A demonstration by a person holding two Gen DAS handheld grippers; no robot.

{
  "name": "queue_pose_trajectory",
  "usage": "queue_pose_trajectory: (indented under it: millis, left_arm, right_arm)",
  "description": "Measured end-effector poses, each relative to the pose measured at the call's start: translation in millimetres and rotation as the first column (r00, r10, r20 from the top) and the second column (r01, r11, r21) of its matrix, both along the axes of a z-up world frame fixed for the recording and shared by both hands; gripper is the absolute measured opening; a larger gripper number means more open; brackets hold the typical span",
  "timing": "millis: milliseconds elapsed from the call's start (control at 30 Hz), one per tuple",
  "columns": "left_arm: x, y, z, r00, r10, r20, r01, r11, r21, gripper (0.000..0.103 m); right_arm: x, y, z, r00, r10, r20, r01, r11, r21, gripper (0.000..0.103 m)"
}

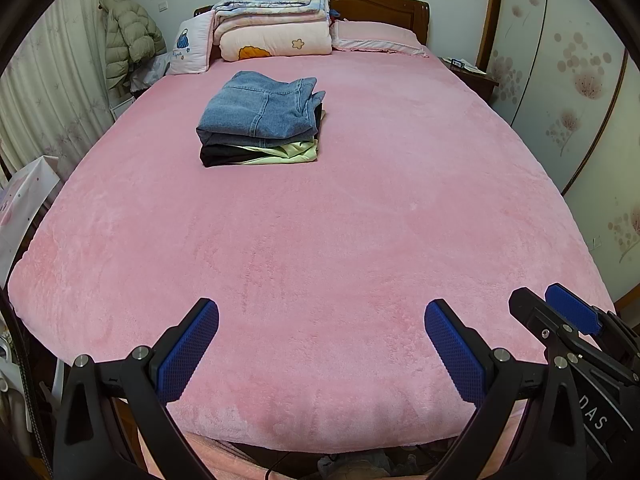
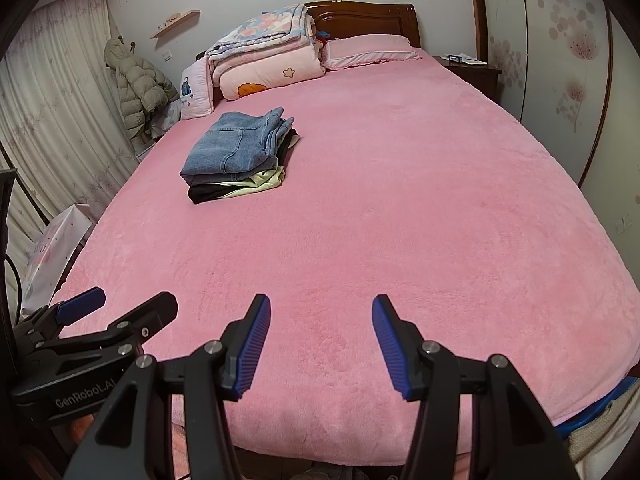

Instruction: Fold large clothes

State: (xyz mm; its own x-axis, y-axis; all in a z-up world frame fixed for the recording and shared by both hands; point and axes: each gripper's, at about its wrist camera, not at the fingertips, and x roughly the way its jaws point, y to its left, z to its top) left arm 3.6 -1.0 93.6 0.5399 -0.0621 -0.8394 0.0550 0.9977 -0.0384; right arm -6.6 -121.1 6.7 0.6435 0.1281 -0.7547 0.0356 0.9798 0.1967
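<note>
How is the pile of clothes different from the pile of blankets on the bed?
The pile of clothes lies out on the open pink bed cover; the pile of blankets sits at the headboard. The clothes pile is low with blue jeans on top; the blanket pile is taller and puffier, pink and flowery. Both are folded and stacked.

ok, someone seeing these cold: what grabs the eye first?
The pink blanket covering the whole bed, bare except for one folded clothes stack toward the head on the left, jeans on top. Behind it, piled quilts lean on the wooden headboard. Both hand-held grippers, left and right, hover open and empty over the foot edge.
</note>
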Motion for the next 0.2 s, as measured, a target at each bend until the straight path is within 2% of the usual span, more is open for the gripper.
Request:
queue_pose_trajectory:
  millis: [200]
  left_arm:
    - [-0.4,1.2,-0.7,1.0,-0.001,-0.01,0.001,1.0,-0.002,0.102]
  right_arm:
    - [-0.7,0.0,-0.9,1.0,-0.001,-0.004,0.001,1.0,0.002,0.053]
